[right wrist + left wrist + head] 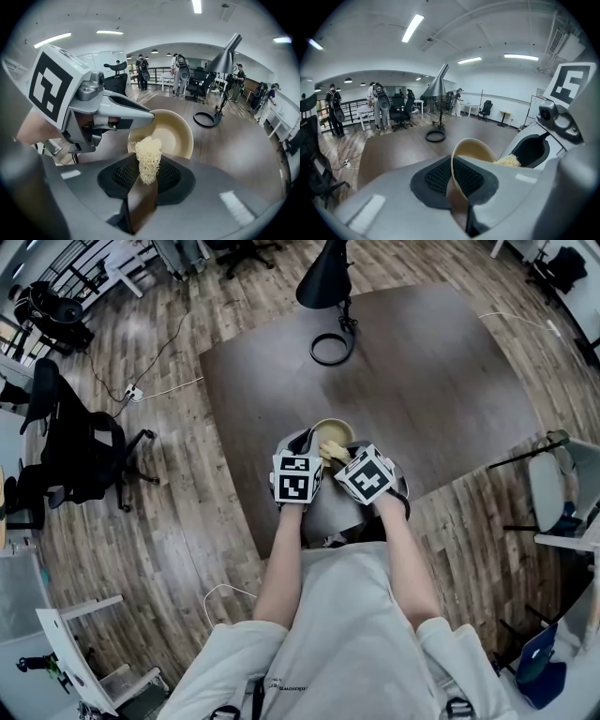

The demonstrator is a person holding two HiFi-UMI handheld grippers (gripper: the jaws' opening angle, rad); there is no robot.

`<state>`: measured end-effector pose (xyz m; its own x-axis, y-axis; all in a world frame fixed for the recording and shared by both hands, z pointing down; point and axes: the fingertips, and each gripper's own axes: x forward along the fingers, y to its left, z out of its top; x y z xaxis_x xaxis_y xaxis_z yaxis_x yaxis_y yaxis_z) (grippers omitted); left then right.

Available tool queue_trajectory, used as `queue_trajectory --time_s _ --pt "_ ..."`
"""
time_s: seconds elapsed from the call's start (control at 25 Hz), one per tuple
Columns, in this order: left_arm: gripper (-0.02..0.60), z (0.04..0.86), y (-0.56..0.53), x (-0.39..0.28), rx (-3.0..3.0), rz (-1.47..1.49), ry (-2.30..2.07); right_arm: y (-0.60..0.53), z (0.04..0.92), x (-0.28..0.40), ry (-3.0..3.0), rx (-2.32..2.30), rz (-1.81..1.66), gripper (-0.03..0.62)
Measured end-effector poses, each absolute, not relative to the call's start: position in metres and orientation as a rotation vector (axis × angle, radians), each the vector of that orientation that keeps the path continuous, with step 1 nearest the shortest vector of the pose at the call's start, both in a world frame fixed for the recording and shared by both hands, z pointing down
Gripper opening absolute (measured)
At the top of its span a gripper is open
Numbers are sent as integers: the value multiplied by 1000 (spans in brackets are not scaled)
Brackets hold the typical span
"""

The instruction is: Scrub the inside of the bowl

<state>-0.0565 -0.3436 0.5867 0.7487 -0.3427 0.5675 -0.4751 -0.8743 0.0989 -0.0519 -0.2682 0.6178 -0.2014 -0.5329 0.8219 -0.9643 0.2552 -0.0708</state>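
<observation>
Closest in, it's the person's forearms (281, 568) reaching out over the near edge of the dark bench (422, 381), one gripper in each hand. The left gripper (457, 176) is clamped on the rim of the tan bowl (471, 150), wall pinched between its jaws, and has it tipped so the opening faces across toward the other hand. The right gripper (147, 178) is squeezed shut on a pale, stringy scrubber (148, 159) that pokes up past its fingertips.

Here's the bit that matters: from the right gripper, the bowl (171, 133) sits dead ahead with its mouth turned toward it, and the scrubber's tip is right at the near lip. I honestly can't tell if it's touching the inside. I also can't tell if the bowl rests on the bench or is held off it.

My guess is the scrubber just needs to go straight forward into the hollow, with the left holding steady.
</observation>
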Motion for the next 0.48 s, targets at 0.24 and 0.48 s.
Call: queue_trajectory --time_s 0.24,0.48 --pt "18 588 -332 -49 2710 805 -568 -278 607 -48 -1891 1468 809 114" --pt "17 588 -321 -41 2744 826 -513 -279 598 -21 -1833 1651 763 114"
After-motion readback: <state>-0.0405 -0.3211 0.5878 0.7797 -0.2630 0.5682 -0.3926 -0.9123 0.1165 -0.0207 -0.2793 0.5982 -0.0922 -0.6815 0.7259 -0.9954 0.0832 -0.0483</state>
